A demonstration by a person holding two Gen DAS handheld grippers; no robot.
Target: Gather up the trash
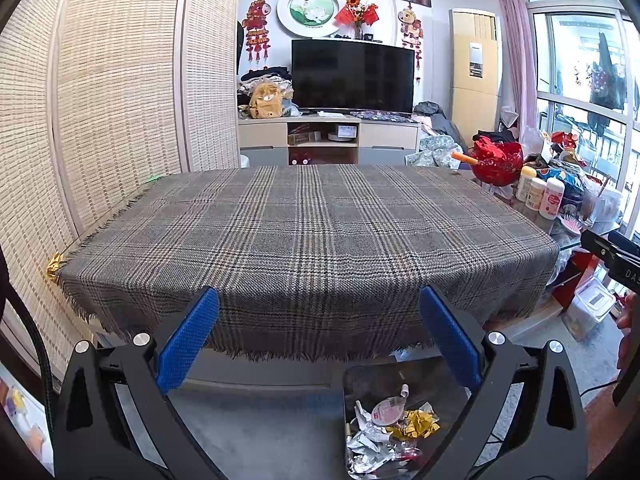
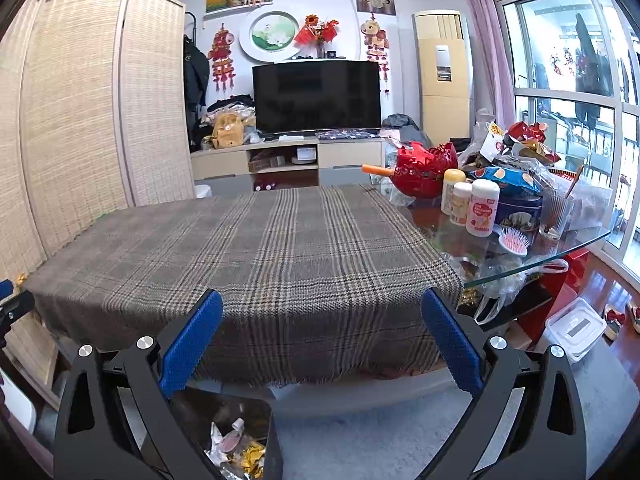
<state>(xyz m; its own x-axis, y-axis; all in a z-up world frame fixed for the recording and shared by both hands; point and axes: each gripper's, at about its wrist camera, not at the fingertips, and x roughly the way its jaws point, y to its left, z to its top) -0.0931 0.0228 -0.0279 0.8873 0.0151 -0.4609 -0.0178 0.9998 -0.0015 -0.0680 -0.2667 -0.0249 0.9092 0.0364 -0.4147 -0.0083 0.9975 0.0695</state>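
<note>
Both tools, left and right, held apart and empty above the cleared plaid surface; trash sits in the bin, suggesting collection is done

Both grippers spread wide and empty

The left gripper is level, its blue pads far apart with nothing between them — the right gripper is posed the same, pads just as wide. In the left view the right gripper's black body pokes in at 3 o'clock, a hand just under it; in the right view the left gripper's tip shows at 9 o'clock.
</note>
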